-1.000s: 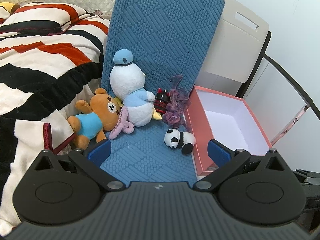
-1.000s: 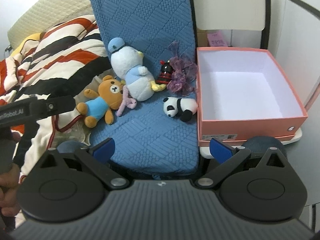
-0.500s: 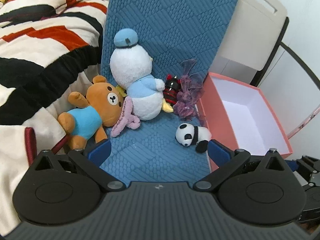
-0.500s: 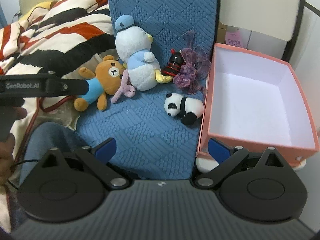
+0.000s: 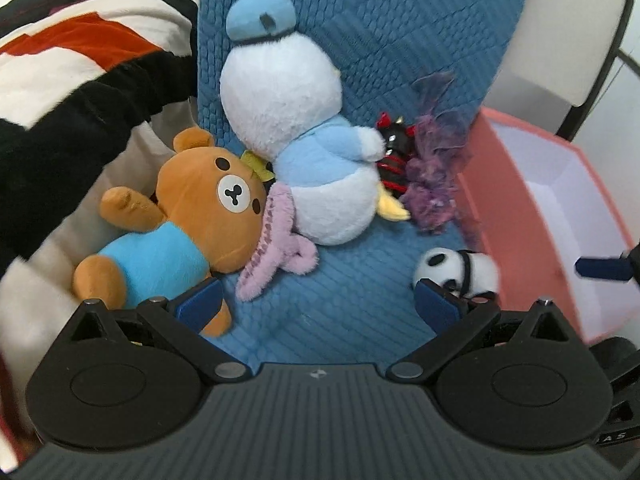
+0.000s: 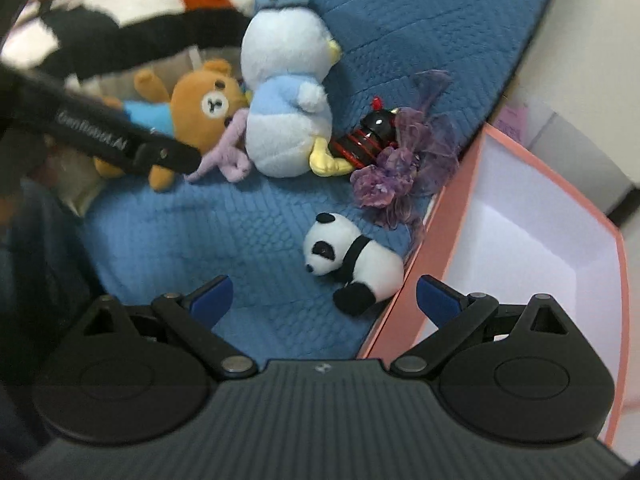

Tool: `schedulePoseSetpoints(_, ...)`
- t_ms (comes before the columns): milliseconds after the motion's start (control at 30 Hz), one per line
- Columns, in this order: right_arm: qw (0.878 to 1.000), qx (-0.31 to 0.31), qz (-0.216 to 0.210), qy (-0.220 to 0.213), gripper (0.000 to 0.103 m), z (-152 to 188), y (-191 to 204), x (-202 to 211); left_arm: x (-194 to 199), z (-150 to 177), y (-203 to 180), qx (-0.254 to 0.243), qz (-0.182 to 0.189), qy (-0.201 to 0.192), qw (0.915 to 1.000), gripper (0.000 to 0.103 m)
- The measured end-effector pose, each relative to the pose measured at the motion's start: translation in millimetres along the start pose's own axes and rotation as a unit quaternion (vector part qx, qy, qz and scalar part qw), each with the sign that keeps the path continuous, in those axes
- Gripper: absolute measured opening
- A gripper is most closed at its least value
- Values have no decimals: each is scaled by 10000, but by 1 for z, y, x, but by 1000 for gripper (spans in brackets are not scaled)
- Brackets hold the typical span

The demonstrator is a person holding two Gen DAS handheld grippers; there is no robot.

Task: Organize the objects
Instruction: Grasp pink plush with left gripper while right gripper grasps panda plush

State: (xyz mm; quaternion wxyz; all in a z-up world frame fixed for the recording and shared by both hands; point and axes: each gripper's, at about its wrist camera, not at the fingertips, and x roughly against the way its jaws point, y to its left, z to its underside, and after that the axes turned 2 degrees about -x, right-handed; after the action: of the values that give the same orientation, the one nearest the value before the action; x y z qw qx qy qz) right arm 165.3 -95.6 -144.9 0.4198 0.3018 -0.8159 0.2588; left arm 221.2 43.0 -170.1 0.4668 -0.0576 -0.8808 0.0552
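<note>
Bedroom, striped blanket (image 5: 80, 52) (fleecy), plush toys (image 5: 288, 152)

Blue quilted mat (image 5: 360, 40) underfoot, running up and away, with a diamond stitch pattern. To the left, bed with a thick striped blanket (image 5: 80, 40) in white, black and red, its edge hanging down beside the mat. To the right, white wall (image 6: 600, 20), plain and evenly lit. Against it, a beige folding chair back (image 5: 560, 60) on a black metal frame (image 5: 592, 84), tilted, just behind the mat's far right corner. Soft indoor light, no hard shadows.
</note>
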Motion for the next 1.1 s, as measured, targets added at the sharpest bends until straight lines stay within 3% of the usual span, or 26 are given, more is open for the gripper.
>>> schedulePoseSetpoints(200, 9948, 961, 109, 317, 99, -12, 0, -37, -44, -12, 9, -291, -3, 111, 9995, 100)
schedulePoseSetpoints(367, 9866, 1462, -92, 717, 78, -18, 2, -69, -75, -15, 10, -578, 57, 315, 9978, 91)
schedulePoseSetpoints(633, 9737, 2028, -99, 1030, 70, -25, 4, -98, -111, -16, 12, -738, -52, 598, 9955, 74)
schedulePoseSetpoints(867, 9616, 2460, -157, 1210, 70, -27, 8, -111, -126, -11, 4, -1074, -388, 596, 9917, 70)
schedulePoseSetpoints(933, 9589, 2555, -128, 1227, 70, -26, 8, -113, -125, -10, 4, -1055, -475, 555, 9917, 63)
schedulePoseSetpoints(1033, 9583, 2588, -27, 1209, 69, -24, 9, -115, -121, -11, 12, -853, -357, 532, 9943, 62)
schedulePoseSetpoints(1100, 9582, 2585, -37, 1227, 64, -22, 10, -118, -117, -11, 17, -632, -276, 533, 9962, 62)
